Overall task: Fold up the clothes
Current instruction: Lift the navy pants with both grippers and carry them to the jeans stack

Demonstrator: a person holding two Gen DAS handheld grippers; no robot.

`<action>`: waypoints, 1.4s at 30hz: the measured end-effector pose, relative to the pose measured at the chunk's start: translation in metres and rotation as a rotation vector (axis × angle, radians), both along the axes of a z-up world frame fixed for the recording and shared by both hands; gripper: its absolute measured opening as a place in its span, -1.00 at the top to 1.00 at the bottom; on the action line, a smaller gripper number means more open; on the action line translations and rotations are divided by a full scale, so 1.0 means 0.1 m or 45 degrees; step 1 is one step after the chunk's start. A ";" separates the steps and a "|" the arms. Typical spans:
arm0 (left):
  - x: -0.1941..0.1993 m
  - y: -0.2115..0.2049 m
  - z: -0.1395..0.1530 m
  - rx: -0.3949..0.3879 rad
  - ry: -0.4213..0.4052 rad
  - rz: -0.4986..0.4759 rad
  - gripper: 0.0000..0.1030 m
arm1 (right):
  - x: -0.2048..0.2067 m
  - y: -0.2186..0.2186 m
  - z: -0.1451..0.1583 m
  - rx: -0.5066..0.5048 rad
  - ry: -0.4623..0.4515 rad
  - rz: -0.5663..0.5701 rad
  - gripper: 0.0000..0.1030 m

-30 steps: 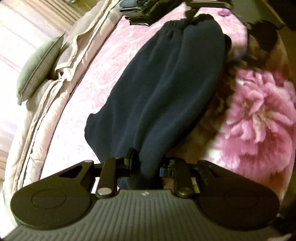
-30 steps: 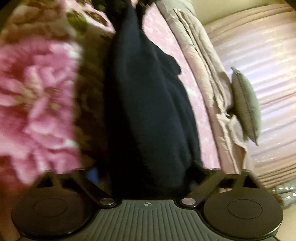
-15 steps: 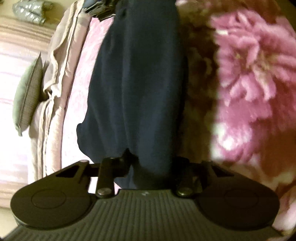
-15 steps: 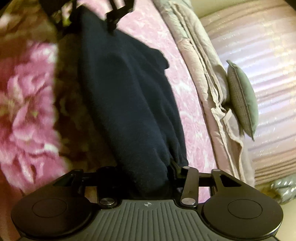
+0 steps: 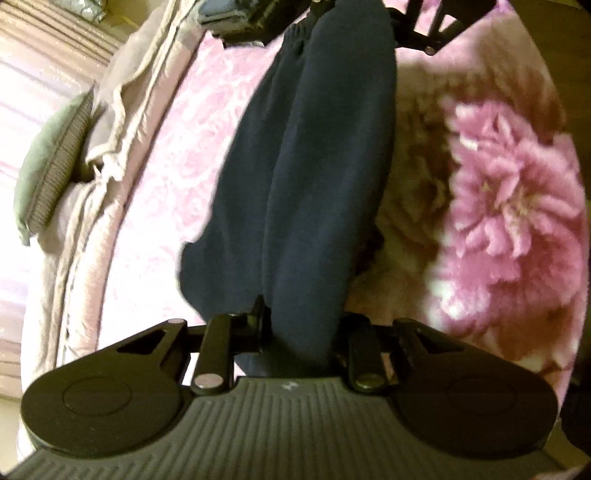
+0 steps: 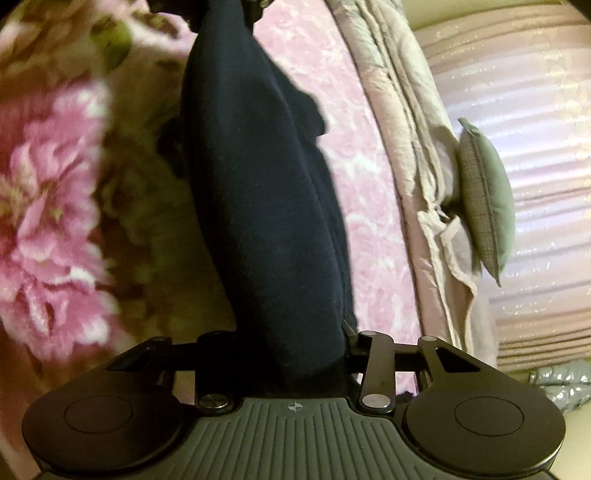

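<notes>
A dark navy fleece garment (image 5: 306, 177) stretches lengthwise over the bed between both grippers, folded into a long narrow band. My left gripper (image 5: 301, 325) is shut on one end of it, the cloth bunched between the fingers. At the far end of that view the right gripper (image 5: 417, 26) holds the elastic-waist end. In the right wrist view the same garment (image 6: 266, 192) runs away from me, and my right gripper (image 6: 306, 350) is shut on its near end. The left gripper (image 6: 236, 5) shows at the top, at the far end.
The bed carries a pink rose-patterned sheet (image 5: 207, 122) and a plush blanket with big pink flowers (image 5: 509, 206). A beige quilt (image 6: 413, 155) lies bunched along the edge with a green-grey cushion (image 6: 484, 199). A pile of dark clothes (image 5: 236, 18) sits at the far end.
Both grippers have swung with the garment held taut between them, so the views have rotated over the bed. The right gripper's fingers, spread wide one second ago, closed on the cloth.
</notes>
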State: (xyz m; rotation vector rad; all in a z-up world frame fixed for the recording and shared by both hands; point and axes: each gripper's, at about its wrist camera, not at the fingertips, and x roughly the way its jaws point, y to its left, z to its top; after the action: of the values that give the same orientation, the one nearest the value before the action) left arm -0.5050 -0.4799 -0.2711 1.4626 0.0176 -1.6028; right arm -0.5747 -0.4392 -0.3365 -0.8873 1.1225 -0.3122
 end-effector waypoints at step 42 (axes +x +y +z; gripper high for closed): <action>-1.98 -1.63 2.01 -0.248 -0.101 -0.418 0.62 | -2.08 -1.19 2.40 -0.185 -0.140 -0.435 0.25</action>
State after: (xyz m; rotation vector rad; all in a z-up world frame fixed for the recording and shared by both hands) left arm -0.7029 -0.6432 -0.0698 1.4266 -0.4328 -1.7478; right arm -0.7825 -0.5579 -0.0964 -0.7925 1.1581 -0.7228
